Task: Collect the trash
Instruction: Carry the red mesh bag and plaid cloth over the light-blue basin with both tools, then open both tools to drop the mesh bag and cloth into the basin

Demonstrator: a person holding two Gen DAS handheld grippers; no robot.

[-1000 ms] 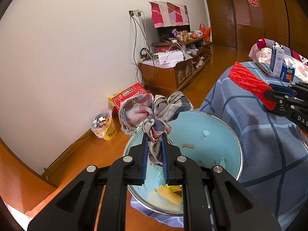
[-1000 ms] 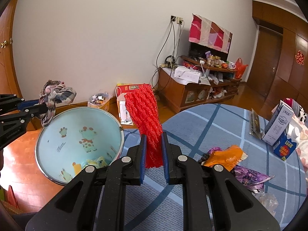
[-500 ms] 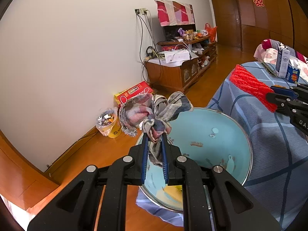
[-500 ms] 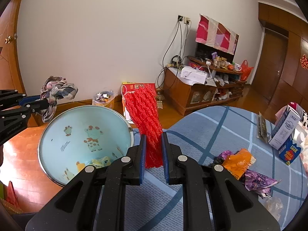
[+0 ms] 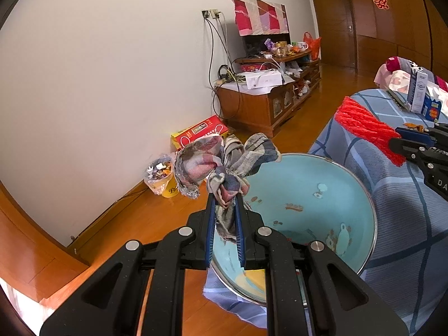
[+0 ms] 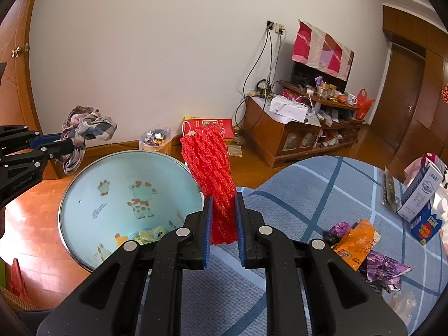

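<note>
Our left gripper (image 5: 224, 210) pinching a crumpled plaid cloth (image 5: 221, 162) above the light-blue basin (image 6: 92, 184), our right gripper's (image 6: 223, 210) fingers closed on red foam netting (image 6: 210, 162) beside the basin rim, snack wrappers (image 6: 355, 243) lying on the blue checked surface (image 6: 294, 196) nearby

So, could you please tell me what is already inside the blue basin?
In the blue basin, yellow wrappers lie at the bottom near its lower rim. The right gripper, shut on the red foam net, covers the part beside them, so more could be hidden.
</note>
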